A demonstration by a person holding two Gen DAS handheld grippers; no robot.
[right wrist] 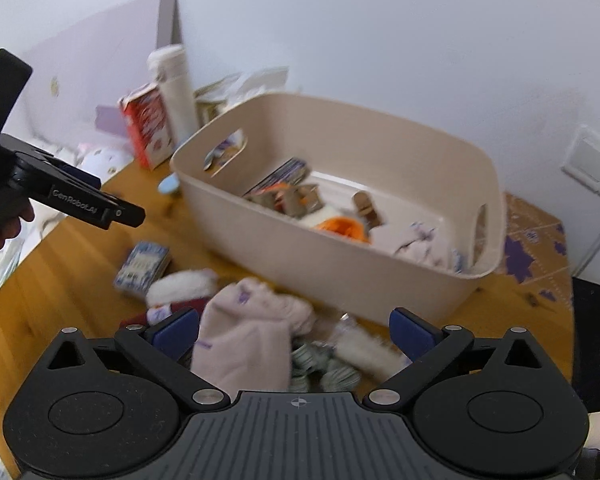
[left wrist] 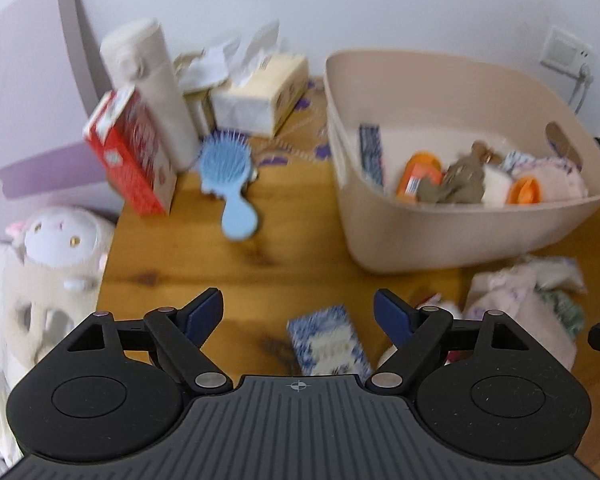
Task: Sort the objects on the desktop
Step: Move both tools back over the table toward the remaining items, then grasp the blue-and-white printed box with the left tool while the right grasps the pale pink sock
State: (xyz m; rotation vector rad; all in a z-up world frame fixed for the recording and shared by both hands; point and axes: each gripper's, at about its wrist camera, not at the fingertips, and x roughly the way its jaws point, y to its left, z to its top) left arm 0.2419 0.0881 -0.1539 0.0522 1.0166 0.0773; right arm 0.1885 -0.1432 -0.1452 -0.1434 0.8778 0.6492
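left fingers: wide open, empty, above box
right fingers: wide open, empty, over sock
risk: i may snag several socks; box near desk edge could slide off

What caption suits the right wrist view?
Open right gripper above pale pink sock, beside beige plastic bin.

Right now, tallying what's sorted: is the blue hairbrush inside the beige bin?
No, the blue hairbrush lies on the wooden table, left of the beige bin.

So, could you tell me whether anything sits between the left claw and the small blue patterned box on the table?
Nothing visible does. The left claw is open, with only bare table between it and the blue patterned box, which lies just ahead of its fingertips.
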